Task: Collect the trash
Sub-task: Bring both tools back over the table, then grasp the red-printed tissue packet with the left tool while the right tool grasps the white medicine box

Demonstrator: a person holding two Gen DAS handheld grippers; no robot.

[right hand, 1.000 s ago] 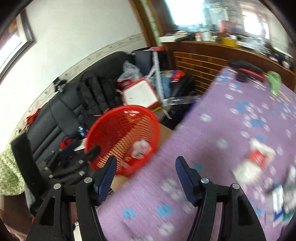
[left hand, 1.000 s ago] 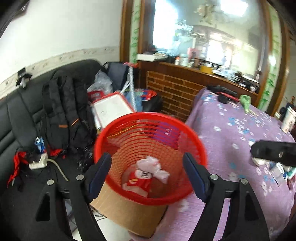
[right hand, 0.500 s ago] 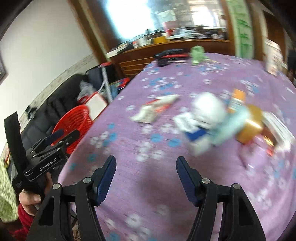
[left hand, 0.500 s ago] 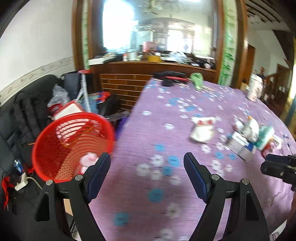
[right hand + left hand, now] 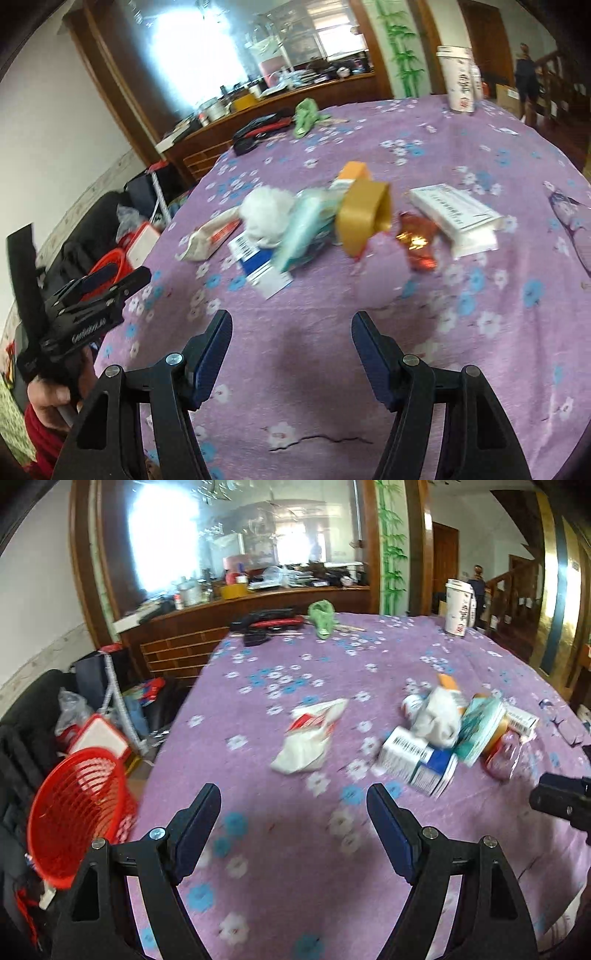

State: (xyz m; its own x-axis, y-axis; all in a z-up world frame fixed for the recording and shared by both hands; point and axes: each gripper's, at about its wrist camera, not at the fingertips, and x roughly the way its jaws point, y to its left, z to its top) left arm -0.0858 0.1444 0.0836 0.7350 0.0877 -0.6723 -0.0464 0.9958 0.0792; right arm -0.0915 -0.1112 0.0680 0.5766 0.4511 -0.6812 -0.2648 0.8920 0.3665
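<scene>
A heap of trash lies on the purple flowered tablecloth [image 5: 280, 842]: a white wrapper with red print [image 5: 310, 734], a blue and white box [image 5: 419, 760], a white crumpled wad [image 5: 267, 214], a teal pack [image 5: 303, 232], a yellow tape roll [image 5: 364, 218], a red foil wrapper [image 5: 417, 240] and a white carton [image 5: 454, 218]. The red mesh basket [image 5: 74, 812] stands off the table's left edge. My left gripper [image 5: 293, 808] hangs open and empty short of the wrapper. My right gripper [image 5: 291, 336] is open and empty in front of the heap.
At the table's far end lie a green cloth [image 5: 323, 618], black and red tools [image 5: 267, 624] and a tall white cup [image 5: 458, 607]. A black sofa with bags [image 5: 22, 731] sits left of the table. A hand in a red sleeve [image 5: 44, 402] holds the left gripper.
Both views have swung right, from the red basket by the sofa to the trash heap on the table. The basket now sits at the far left; both grippers stay open and empty.
</scene>
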